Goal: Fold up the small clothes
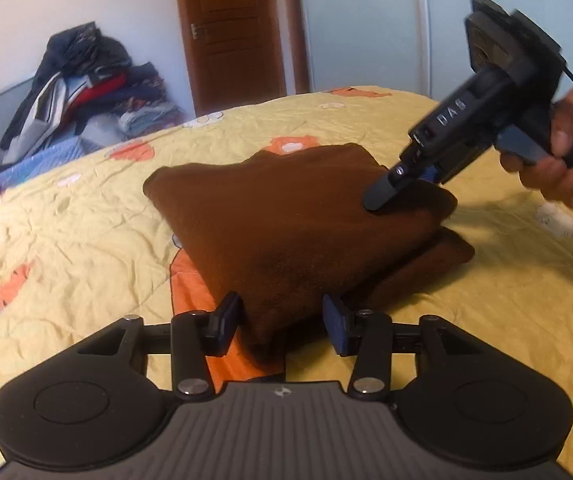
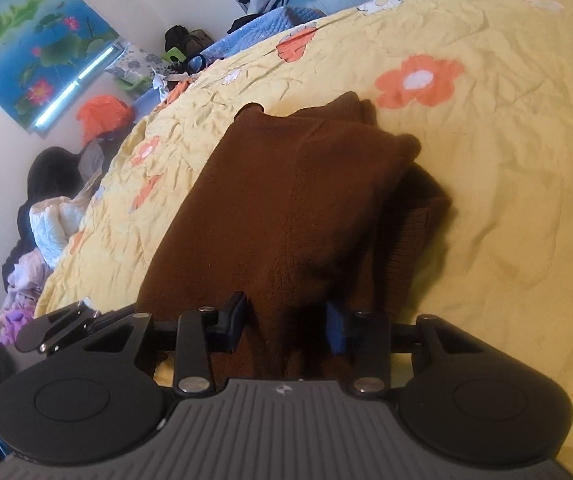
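A brown folded garment lies on a yellow flowered bedspread. My left gripper is at its near corner. The jaws stand apart with the corner of the cloth between them, and the pads do not clearly press it. A hand holds my right gripper, which comes in from the right with its fingertips down on the garment's right edge. In the right wrist view the garment runs away from my right gripper. A fold of cloth sits between the parted jaws, and a ribbed hem shows at the right.
A heap of mixed clothes is piled at the back left against the wall, beside a brown door. More laundry and bags lie off the bed's far side. The bedspread stretches wide around the garment.
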Demonstrator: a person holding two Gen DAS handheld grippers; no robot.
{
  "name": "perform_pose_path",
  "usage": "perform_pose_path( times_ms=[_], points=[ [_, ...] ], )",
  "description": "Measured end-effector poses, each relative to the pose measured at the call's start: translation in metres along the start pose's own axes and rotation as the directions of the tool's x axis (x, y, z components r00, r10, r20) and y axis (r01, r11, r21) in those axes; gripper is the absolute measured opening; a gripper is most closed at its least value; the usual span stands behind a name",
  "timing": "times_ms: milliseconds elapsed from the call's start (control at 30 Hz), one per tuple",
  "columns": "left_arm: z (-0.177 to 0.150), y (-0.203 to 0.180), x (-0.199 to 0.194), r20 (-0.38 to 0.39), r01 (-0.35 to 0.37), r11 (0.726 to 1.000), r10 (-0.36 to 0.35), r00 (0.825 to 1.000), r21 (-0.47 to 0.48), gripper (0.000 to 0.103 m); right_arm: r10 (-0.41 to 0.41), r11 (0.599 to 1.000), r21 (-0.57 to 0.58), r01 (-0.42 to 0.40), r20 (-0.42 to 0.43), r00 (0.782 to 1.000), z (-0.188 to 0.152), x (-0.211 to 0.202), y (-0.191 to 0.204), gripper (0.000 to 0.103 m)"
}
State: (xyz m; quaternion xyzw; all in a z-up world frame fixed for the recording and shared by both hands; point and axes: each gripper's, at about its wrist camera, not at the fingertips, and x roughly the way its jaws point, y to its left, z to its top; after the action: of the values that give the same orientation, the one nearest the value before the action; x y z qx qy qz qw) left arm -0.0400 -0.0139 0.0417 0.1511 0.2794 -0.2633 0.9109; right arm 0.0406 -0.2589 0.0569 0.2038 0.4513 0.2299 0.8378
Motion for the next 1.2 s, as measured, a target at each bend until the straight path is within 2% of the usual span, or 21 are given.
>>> perform_pose_path(
  times_ms=[100,267,300,333,400,500,600,633,667,700,767,800,833,867,900,933,1000,1067,1133,1167,1200],
  points=[
    [-0.005,-0.004,0.004,-0.022,-0.016,0.999,0.017,1.0,0.032,0.053,0.013,1.0,0.003,-0.013,-0.004,1.0,0.0,-0.003,0.0,0.045],
    [0.0,0.003,0.017,-0.015,-0.088,0.996,0.087,0.996,-0.03,0.053,0.013,1.0,0.005,-0.013,-0.009,1.0,-0.001,-0.002,-0.002,0.045],
    [0.002,0.005,0.019,-0.006,-0.101,0.994,0.101,0.995,-0.031,0.039,0.01,1.0,-0.003,-0.01,-0.011,1.0,-0.002,-0.002,-0.001,0.045],
    [0.003,0.005,0.021,0.0,-0.11,0.994,0.11,0.994,-0.021,0.014,0.006,1.0,-0.018,-0.007,-0.015,1.0,-0.003,-0.001,0.001,0.039],
    [0.006,0.007,0.016,0.009,-0.127,0.992,0.127,0.992,-0.023,0.013,0.008,0.999,-0.04,-0.009,-0.028,1.0,-0.003,-0.001,0.003,0.023],
    [0.007,0.014,-0.001,0.036,-0.171,0.985,0.172,0.984,-0.027,0.009,0.039,0.996,-0.086,-0.039,-0.008,0.999,-0.006,-0.015,0.017,0.021],
    [-0.007,0.03,0.017,-0.065,-0.175,0.981,0.17,0.983,-0.085,0.009,0.054,0.995,-0.079,-0.057,-0.036,0.998,-0.022,-0.011,0.016,0.017],
    [-0.012,0.03,0.024,-0.084,-0.179,0.98,0.171,0.982,-0.085,0.009,0.026,0.996,-0.085,-0.032,-0.068,0.997,-0.028,0.0,0.012,0.007],
    [-0.015,0.027,0.026,-0.072,-0.193,0.979,0.188,0.979,-0.065,0.009,0.037,0.996,-0.082,-0.041,-0.053,0.998,-0.034,0.005,0.006,0.007],
    [-0.015,0.025,0.023,-0.063,-0.187,0.981,0.184,0.981,-0.056,0.01,0.069,0.996,-0.046,-0.07,-0.029,0.997,-0.035,0.004,0.002,0.009],
    [-0.013,0.03,0.008,-0.053,-0.075,0.993,0.07,0.996,-0.091,0.014,0.093,0.996,0.001,-0.093,-0.018,0.995,-0.032,-0.005,0.001,0.023],
    [-0.014,0.037,-0.002,-0.048,-0.005,0.992,-0.001,0.999,-0.124,0.021,0.103,0.995,-0.006,-0.103,-0.008,0.995,-0.031,-0.014,0.004,0.038],
    [-0.015,0.046,-0.011,-0.038,0.054,0.984,-0.062,0.997,-0.169,0.039,0.108,0.994,-0.017,-0.108,0.017,0.994,-0.03,-0.025,0.004,0.059],
    [-0.015,0.056,-0.017,-0.027,0.109,0.969,-0.118,0.993,-0.223,0.054,0.111,0.994,-0.016,-0.11,0.059,0.992,-0.029,-0.036,0.003,0.069],
    [-0.014,0.067,-0.023,-0.001,0.153,0.946,-0.16,0.987,-0.285,0.086,0.111,0.994,0.003,-0.112,0.108,0.988,-0.026,-0.048,-0.003,0.082],
    [-0.013,0.076,-0.027,0.044,0.17,0.923,-0.165,0.985,-0.344,0.102,0.102,0.993,0.04,-0.11,0.156,0.982,-0.022,-0.055,-0.011,0.083],
    [-0.011,0.095,-0.023,0.103,0.202,0.858,-0.173,0.979,-0.473,0.103,0.059,0.988,0.128,-0.085,0.198,0.978,-0.01,-0.058,-0.031,0.083],
    [-0.01,0.108,0.001,0.075,0.203,0.776,-0.198,0.977,-0.597,0.103,0.001,0.977,0.208,-0.038,0.173,0.985,0.0,-0.044,-0.048,0.083],
    [-0.013,0.114,0.032,0.016,0.182,0.708,-0.235,0.972,-0.683,0.102,-0.001,0.958,0.286,-0.028,0.102,0.995,0.002,-0.022,-0.056,0.083],
    [-0.014,0.114,0.044,-0.006,0.183,0.68,-0.266,0.964,-0.71,0.101,0.026,0.954,0.296,-0.047,0.075,0.997,0.0,-0.013,-0.054,0.083],
    [-0.011,0.111,0.049,0.017,0.199,0.671,-0.267,0.964,-0.714,0.099,0.049,0.957,0.282,-0.069,0.078,0.996,-0.003,-0.008,-0.047,0.084]
  ],
)
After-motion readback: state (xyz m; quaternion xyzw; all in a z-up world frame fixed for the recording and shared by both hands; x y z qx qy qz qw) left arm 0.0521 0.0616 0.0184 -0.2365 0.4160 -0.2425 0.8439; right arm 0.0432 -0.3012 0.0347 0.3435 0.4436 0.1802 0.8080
